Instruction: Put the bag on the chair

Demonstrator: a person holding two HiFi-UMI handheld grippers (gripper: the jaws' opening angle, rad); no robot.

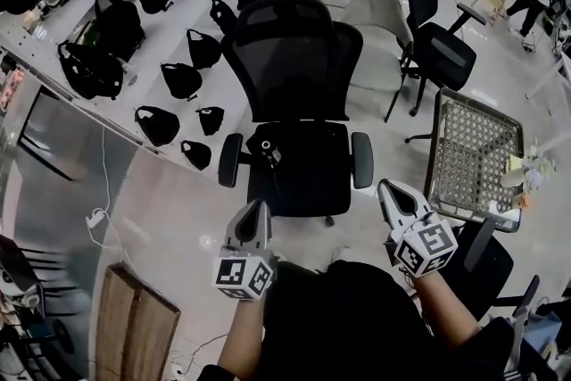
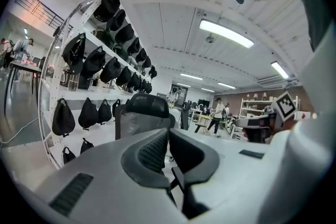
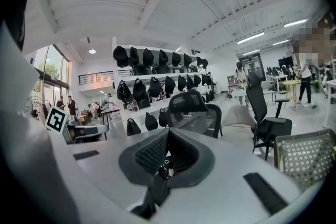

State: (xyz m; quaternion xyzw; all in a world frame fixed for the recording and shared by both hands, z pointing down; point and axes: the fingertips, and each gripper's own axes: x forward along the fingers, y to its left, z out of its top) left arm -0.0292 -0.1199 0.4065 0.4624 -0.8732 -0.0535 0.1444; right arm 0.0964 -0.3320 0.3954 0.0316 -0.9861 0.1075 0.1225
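Overhead view of a workshop floor, from my rig. A black office chair (image 1: pixel 299 67) stands in the middle, with a mesh back, padded seat and two curved armrests. The bag (image 1: pixel 265 145) lies at the back left of its seat: small, black, soft and lumpy, with pale marks on top and a thin strap running forward over the cushion.

My left tool (image 1: pixel 258 208) and right tool (image 1: pixel 391 188) hover level just in front of the seat, well apart from the bag. Both are hard grey plastic with ribbed dark pads. Each has its jaws pressed fully together with nothing gripped; the right tool's own view shows the bag only in the distance, through the notch below its pads.

I judge the placing done, with the bag resting on the chair. The next move calls only for checking that it sits steady.

To the left, a white rack (image 1: pixel 53 31) holds rows of similar black bags (image 1: pixel 181 79). To the right is a woven lattice chair (image 1: pixel 473 152).
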